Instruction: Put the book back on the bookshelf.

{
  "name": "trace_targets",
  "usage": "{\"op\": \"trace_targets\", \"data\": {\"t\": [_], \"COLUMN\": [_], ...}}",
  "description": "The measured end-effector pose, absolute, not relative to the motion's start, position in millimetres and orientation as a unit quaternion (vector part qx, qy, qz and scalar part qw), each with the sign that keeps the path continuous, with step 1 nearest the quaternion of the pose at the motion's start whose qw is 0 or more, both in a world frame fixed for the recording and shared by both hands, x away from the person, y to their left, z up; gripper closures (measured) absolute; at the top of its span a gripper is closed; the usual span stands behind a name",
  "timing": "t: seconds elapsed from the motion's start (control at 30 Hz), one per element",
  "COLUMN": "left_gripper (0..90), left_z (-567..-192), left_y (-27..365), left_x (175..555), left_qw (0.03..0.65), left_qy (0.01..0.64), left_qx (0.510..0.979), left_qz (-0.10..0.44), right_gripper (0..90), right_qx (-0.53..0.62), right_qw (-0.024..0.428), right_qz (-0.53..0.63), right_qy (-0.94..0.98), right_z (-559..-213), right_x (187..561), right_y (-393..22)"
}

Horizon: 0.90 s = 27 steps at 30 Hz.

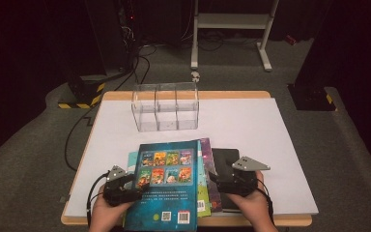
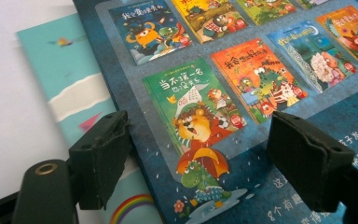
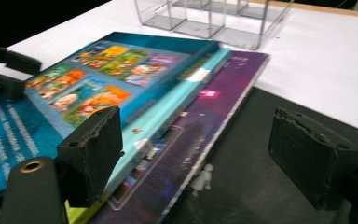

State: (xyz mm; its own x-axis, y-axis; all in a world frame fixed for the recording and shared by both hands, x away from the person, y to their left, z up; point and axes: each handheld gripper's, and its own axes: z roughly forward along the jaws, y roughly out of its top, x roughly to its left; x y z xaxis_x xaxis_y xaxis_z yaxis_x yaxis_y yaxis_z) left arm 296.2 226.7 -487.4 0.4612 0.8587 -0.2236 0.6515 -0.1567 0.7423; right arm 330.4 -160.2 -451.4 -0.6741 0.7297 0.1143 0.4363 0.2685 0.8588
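A stack of books lies at the table's front edge. On top is a dark blue book (image 1: 166,186), back cover up, with rows of small cover pictures (image 2: 200,107). Under it lie a teal book (image 2: 70,88), a light blue one (image 3: 177,100), a purple one (image 3: 214,116) and a black one (image 1: 224,159) at the bottom right. My left gripper (image 1: 131,184) is at the blue book's left edge; its jaws (image 2: 200,158) stand open and straddle that edge, above the cover. My right gripper (image 1: 221,181) is at the stack's right side, open (image 3: 205,154) over the purple and black books.
A clear plastic organiser (image 1: 166,107) with several compartments stands at the back middle of the white tabletop (image 1: 251,125). Bare white surface lies to its right and left. A white metal frame (image 1: 232,21) and cables sit on the floor beyond the table.
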Motion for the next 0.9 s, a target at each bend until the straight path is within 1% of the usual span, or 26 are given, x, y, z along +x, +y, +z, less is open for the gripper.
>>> {"op": "trace_targets", "data": {"t": [0.17, 0.4, 0.57, 0.67, 0.7, 0.9], "left_gripper": [21.7, 21.8, 21.6, 21.3, 21.5, 22.1], "left_z": [-485, -481, -483, -484, -485, -484], "left_y": [211, 194, 194, 197, 200, 198], "left_x": [301, 313, 313, 312, 311, 312], "left_qw": [0.413, 0.417, 0.427, 0.432, 0.435, 0.429], "left_qy": [0.490, 0.469, 0.461, 0.464, 0.464, 0.466], "left_qx": [0.758, 0.770, 0.769, 0.766, 0.765, 0.768], "left_qz": [0.121, 0.114, 0.118, 0.106, 0.095, 0.094], "right_gripper": [16.6, 17.9, 17.4, 18.2, 18.5, 18.2], "right_qx": [0.372, 0.385, 0.388, 0.388, 0.386, 0.384], "right_qw": [0.151, 0.148, 0.136, 0.129, 0.124, 0.107], "right_qz": [0.470, 0.476, 0.473, 0.472, 0.469, 0.457], "right_qy": [0.786, 0.777, 0.779, 0.781, 0.785, 0.795], "right_z": [-454, -453, -455, -456, -457, -462], "right_x": [330, 331, 332, 333, 333, 333], "right_y": [-155, -161, -159, -157, -156, -147]}}
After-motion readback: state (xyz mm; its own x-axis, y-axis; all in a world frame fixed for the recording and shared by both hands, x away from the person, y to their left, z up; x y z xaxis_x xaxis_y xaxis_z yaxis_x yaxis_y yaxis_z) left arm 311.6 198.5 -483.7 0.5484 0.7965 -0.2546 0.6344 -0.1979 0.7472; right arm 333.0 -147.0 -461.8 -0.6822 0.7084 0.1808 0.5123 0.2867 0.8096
